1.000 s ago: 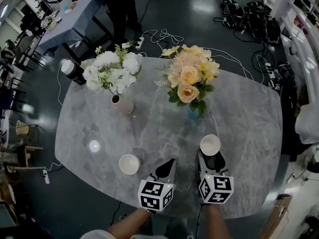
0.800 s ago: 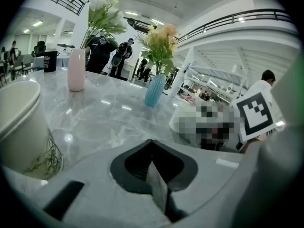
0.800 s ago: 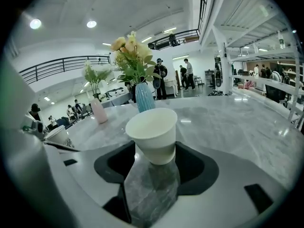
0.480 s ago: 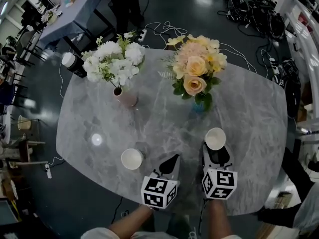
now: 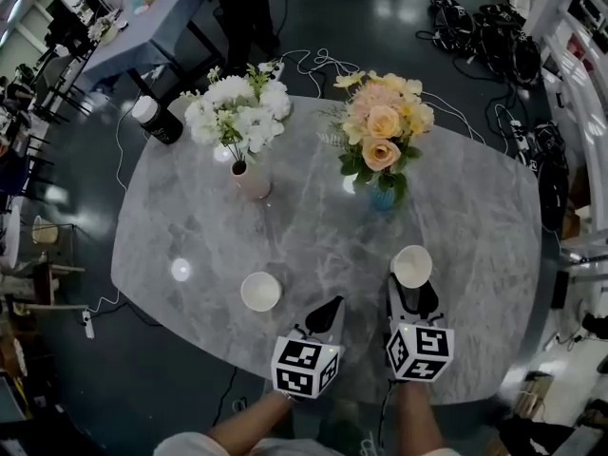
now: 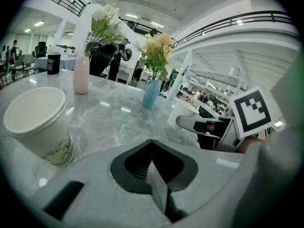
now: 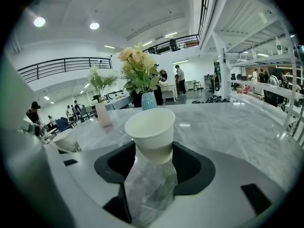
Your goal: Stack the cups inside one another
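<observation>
Two paper cups are on the table (image 5: pixel 475 217) and neither sits inside the other, so the stacking has barely begun.

Nearest the person, the left gripper (image 6: pixel 154 175) hangs low over the near edge. Its jaws are pressed together with nothing between them.

Just beside it, the right gripper (image 7: pixel 151 167) has its jaws closed on the lower wall of the held cup (image 7: pixel 151 133). That cup is upright with its mouth up, at the jaw tips. I cannot tell whether its base has left the marble.

The free cup (image 5: pixel 260 291) stands alone to the left of the left gripper. It is clear of that gripper and well apart from the held cup. It is upright, open and looks empty, so it seems ready to receive the other.

By my reading the grasp is done and everything else is left. The held cup has to be carried across in front of the left gripper, centred over the free cup's mouth and lowered in. The idle left gripper could steady the free cup if it slides.

Farther back stand the pink vase (image 5: pixel 253 180) of white flowers and the blue vase (image 5: pixel 381 198) of roses, both beyond that path. A black tumbler (image 5: pixel 158 122) stands at the far left rim.
</observation>
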A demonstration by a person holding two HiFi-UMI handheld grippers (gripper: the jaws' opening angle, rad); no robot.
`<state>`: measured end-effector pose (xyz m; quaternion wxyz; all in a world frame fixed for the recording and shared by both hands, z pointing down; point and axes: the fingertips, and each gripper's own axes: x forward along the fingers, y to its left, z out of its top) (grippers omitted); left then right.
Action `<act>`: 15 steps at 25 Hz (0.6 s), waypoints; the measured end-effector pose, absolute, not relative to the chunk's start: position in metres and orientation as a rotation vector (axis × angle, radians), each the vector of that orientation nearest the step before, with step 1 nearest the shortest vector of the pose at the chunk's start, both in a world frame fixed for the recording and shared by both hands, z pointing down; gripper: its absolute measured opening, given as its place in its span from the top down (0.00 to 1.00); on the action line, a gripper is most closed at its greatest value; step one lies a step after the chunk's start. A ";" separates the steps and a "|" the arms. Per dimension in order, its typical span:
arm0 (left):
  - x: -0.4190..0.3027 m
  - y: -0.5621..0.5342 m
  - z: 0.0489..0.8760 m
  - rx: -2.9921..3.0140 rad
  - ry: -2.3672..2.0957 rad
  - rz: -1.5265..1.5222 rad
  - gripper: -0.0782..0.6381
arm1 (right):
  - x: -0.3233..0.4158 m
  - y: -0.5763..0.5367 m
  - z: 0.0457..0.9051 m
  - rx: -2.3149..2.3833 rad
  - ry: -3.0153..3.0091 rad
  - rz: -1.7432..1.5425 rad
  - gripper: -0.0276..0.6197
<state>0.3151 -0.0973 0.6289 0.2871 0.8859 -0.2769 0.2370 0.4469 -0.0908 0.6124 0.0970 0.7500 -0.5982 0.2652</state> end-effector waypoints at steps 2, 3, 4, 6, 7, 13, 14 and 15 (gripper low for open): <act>0.310 -0.093 0.622 2.372 -0.745 0.623 0.89 | 0.441 -0.086 0.605 2.220 -1.776 0.782 0.61; 0.306 -0.091 0.618 2.374 -0.749 0.617 0.89 | 0.438 -0.085 0.602 2.219 -1.780 0.779 0.61; 0.302 -0.090 0.615 2.376 -0.754 0.612 0.89 | 0.434 -0.083 0.598 2.218 -1.786 0.774 0.61; 0.293 -0.087 0.609 2.378 -0.769 0.599 0.89 | 0.425 -0.081 0.591 2.216 -1.799 0.764 0.61; 0.288 -0.085 0.606 2.379 -0.779 0.591 0.89 | 0.421 -0.080 0.587 2.214 -1.806 0.758 0.61; 0.252 -0.082 0.584 2.379 -0.849 0.543 0.89 | 0.387 -0.080 0.563 2.184 -1.863 0.720 0.61; 0.245 -0.082 0.581 2.379 -0.863 0.536 0.89 | 0.380 -0.081 0.559 2.176 -1.875 0.715 0.61; 0.238 -0.082 0.578 2.378 -0.877 0.527 0.89 | 0.373 -0.082 0.555 2.167 -1.888 0.709 0.61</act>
